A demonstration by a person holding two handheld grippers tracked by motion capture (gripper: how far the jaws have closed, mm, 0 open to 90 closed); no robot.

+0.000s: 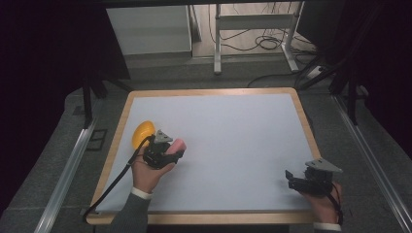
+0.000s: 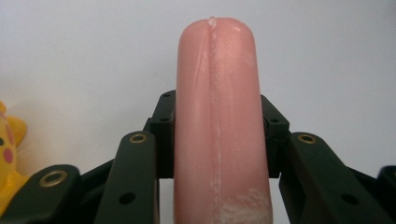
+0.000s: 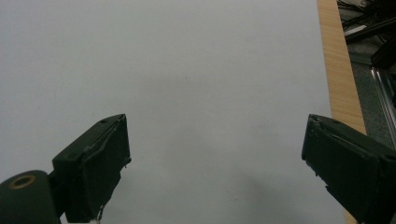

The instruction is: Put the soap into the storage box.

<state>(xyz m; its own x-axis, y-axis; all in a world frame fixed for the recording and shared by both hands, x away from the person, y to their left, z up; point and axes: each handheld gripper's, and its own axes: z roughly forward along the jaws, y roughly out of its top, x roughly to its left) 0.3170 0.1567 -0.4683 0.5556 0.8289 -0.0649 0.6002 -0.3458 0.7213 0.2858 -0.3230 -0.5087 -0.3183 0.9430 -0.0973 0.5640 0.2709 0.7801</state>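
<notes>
Left gripper view puts the pink sausage squarely between your left claw's jaws: the two black pads press on its flanks about midway along its length, and the rounded tip juts out well beyond them. So your left claw is clenched on the sausage, holding it near the left side of the tabletop, with the yellow toy just behind and to the left of the claw.

Judging by its look, the sausage is a smooth, glossy toy piece, probably light and somewhat yielding. A pale seam runs down its face and there is a scuffed whitish patch at the near end. A round, slick body like this may roll or slide out endwise if your squeeze slackens, so keep the pads on the straight middle section, not on the tapering tip. A grip across the width, as you have now, looks like the sound one; tilting it steeply could let it slip.

Your right claw sits well apart, low at the right of the tabletop, jaws spread wide with nothing but bare white surface between them.
</notes>
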